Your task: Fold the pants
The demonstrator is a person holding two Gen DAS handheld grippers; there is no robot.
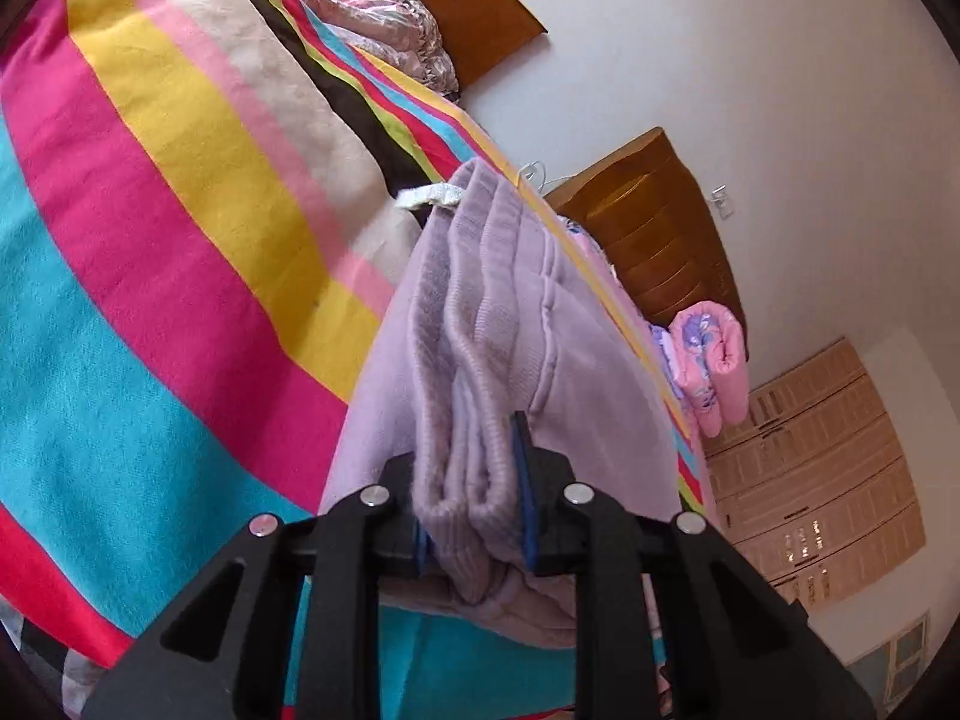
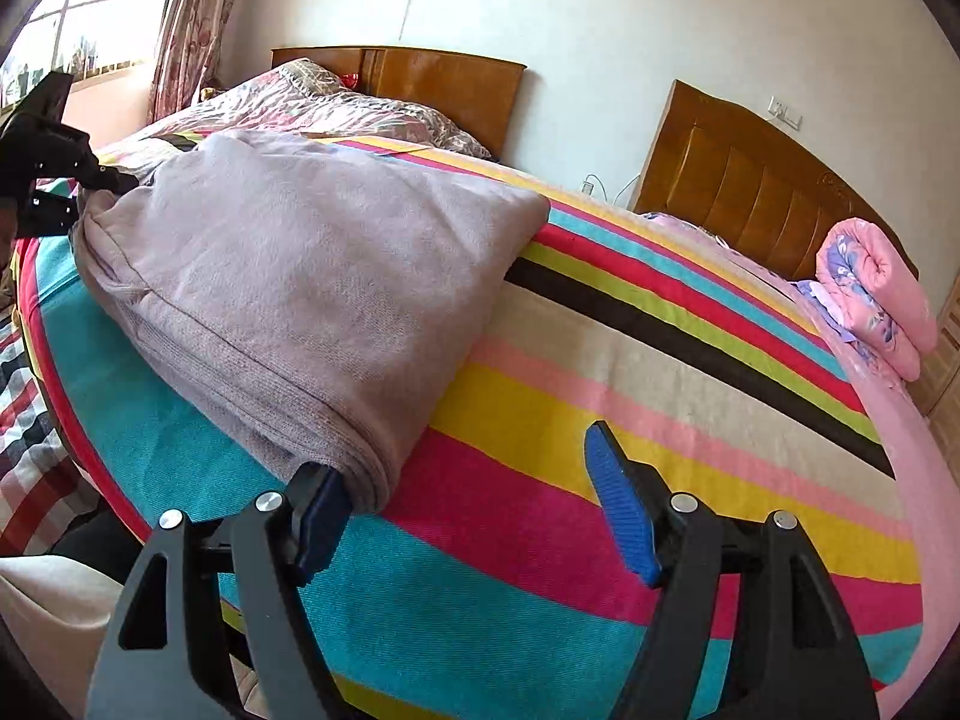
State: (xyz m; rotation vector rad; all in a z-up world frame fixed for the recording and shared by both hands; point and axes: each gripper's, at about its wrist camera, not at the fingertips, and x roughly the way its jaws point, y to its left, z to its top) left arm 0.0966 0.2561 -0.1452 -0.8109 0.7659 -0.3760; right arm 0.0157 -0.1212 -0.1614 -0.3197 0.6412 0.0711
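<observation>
Left gripper (image 1: pixel 474 504) clamps folded lilac pants (image 1: pixel 480 360) on a striped bed.

Its blue ribbed pads (image 1: pixel 523 480) pinch several fleecy, rib-edged layers at one end of the pants, which lie folded on the bright striped blanket (image 1: pixel 150 210). The right gripper (image 2: pixel 474 504) stands wide open, holding nothing, one pad (image 2: pixel 321 516) beside the bundle's near corner. A rolled pink floral quilt (image 2: pixel 876 294) rests near the wooden headboard (image 2: pixel 738 192).

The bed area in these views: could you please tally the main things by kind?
Lilac pants: 1
Striped blanket: 1
Rolled pink quilt: 1
Wooden headboards: 2
Grippers, left and right: 2
Total: 7
</observation>
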